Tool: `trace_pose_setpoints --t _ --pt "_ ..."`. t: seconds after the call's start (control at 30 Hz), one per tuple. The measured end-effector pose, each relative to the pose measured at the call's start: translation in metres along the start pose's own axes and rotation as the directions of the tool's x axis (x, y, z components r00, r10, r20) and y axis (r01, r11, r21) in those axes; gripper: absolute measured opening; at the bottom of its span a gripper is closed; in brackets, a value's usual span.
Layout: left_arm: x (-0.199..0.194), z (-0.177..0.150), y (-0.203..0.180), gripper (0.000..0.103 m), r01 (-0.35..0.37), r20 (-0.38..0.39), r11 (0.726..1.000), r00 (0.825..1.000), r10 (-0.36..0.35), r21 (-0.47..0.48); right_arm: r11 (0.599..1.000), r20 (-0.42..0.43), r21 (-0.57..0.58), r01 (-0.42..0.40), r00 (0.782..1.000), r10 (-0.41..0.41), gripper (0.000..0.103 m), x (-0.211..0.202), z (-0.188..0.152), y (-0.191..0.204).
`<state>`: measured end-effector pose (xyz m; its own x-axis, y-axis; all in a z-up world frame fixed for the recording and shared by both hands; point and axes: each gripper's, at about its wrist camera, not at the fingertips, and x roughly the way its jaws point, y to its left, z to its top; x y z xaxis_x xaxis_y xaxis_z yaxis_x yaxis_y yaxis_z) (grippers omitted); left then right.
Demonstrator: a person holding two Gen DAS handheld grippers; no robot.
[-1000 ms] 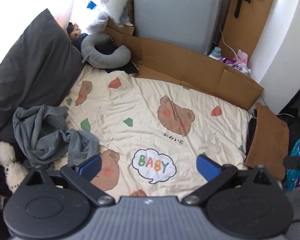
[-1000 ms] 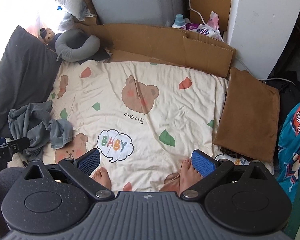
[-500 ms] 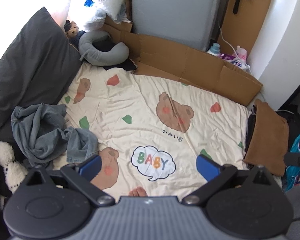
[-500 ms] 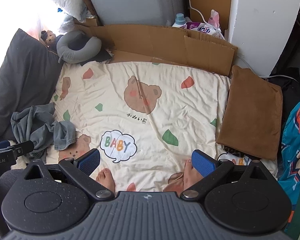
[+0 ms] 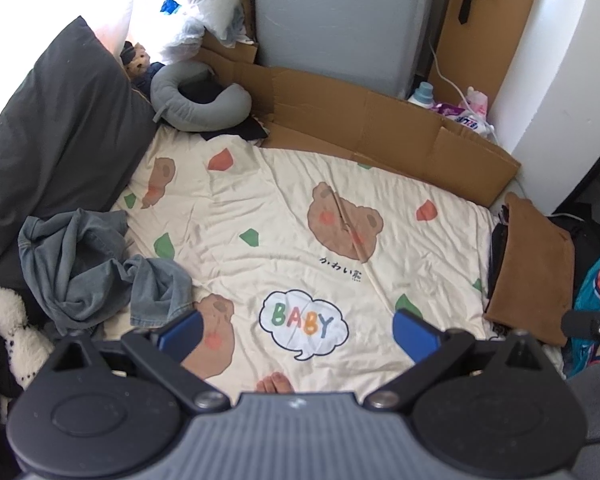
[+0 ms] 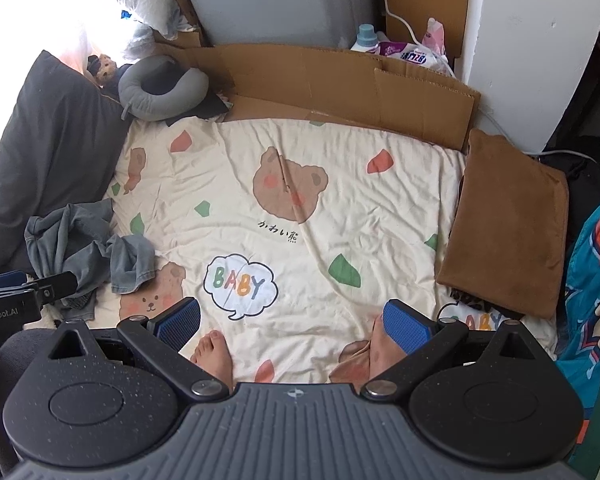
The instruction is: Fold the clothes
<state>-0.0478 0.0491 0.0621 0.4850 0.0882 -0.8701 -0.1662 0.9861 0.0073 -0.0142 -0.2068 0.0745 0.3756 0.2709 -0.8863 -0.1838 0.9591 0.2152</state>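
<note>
A: Where do things stand?

B: Both tools are high above the bed and carrying nothing. The left tool (image 5: pixel 296 330) has its jaws spread wide, and so does the right tool (image 6: pixel 292 320). The grey garment (image 5: pixel 96 268) lies crumpled on the bear-print blanket (image 5: pixel 308 216), ahead and to the left of the left tool, well off to the left of the right one.

A: So nothing is gripped yet?

B: No. I'd judge the fold hasn't begun; the garment first has to be picked up and spread flat.

A: What could go wrong?

B: The heap is bunched in layers, so a pinch could catch only one fold, or several at once, and it would lift as a twisted lump. A deep pinch might also take the blanket underneath and drag it along.

A: Anything nearby to worry about?

B: The dark pillow (image 5: pixel 56 136) sits just beyond the garment, touching or nearly so, and a white plush toy (image 5: pixel 4 316) lies close on its near side; either could snag. The person's bare feet (image 6: pixel 216 356) rest on the blanket right below the right tool, so a careless descent there is a risk.
</note>
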Motion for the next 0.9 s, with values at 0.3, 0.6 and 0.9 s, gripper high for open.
trace_pose_setpoints --t 0.3,0.6,0.9 --pt "-0.0001 0.0011 0.0007 0.102 -0.018 0.003 1.000 1.000 0.018 0.017 1.000 0.021 0.011 -0.011 1.000 0.011 0.101 -0.0011 0.0000 -0.0027" --pt "-0.0003 0.0014 0.0026 0.102 -0.032 0.006 0.999 0.999 0.032 0.013 1.000 0.043 -0.022 0.020 0.999 -0.019 0.101 -0.0021 -0.0011 0.0028" --pt "-0.0011 -0.0008 0.0066 0.102 -0.011 0.005 1.000 1.000 0.011 -0.021 0.999 0.053 -0.030 0.031 0.998 -0.029 0.101 -0.0026 -0.0013 0.0038"
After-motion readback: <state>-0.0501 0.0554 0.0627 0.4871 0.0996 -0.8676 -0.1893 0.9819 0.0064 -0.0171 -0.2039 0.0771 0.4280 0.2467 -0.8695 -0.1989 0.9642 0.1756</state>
